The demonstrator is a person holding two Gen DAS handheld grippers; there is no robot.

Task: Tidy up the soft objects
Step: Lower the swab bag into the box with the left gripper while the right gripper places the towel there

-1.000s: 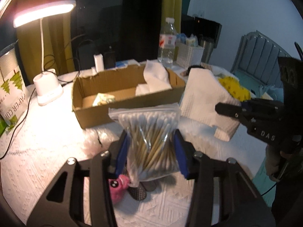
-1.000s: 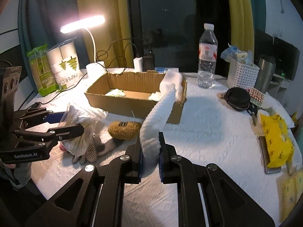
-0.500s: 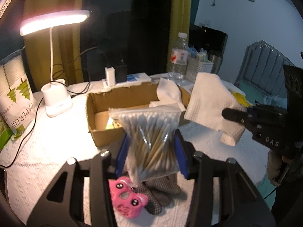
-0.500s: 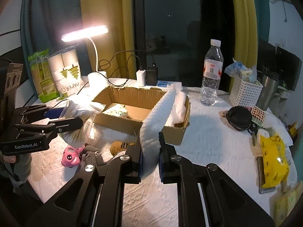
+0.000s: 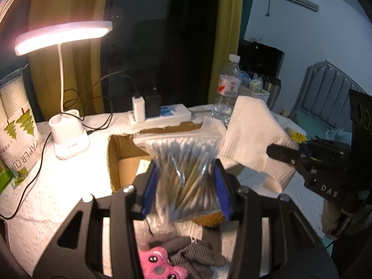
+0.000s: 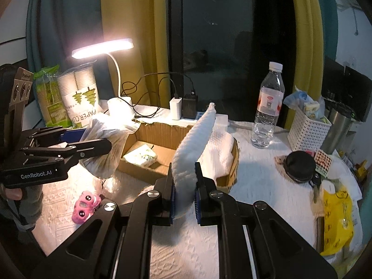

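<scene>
My left gripper (image 5: 186,190) is shut on a clear zip bag of cotton swabs (image 5: 183,174) and holds it in the air in front of the cardboard box (image 5: 116,162). My right gripper (image 6: 184,193) is shut on a folded white towel (image 6: 193,144) that stands up between the jaws, near the box (image 6: 148,169). The box holds a small pale packet (image 6: 140,157) and white cloth (image 6: 218,148). The left gripper with the bag (image 6: 104,153) shows at the left in the right wrist view. The towel (image 5: 253,139) shows in the left wrist view.
A pink plush toy (image 6: 84,205) and grey gloves (image 5: 193,255) lie on the white tablecloth. A lit desk lamp (image 6: 116,102), paper cup sleeve (image 6: 81,97), water bottle (image 6: 267,107), white basket (image 6: 307,130), black pouch (image 6: 300,166) and yellow packet (image 6: 337,216) stand around.
Both grippers have risen above the table with their loads. The bag of swabs and the towel now sit higher against the box, and the pink toy has come into view below.
</scene>
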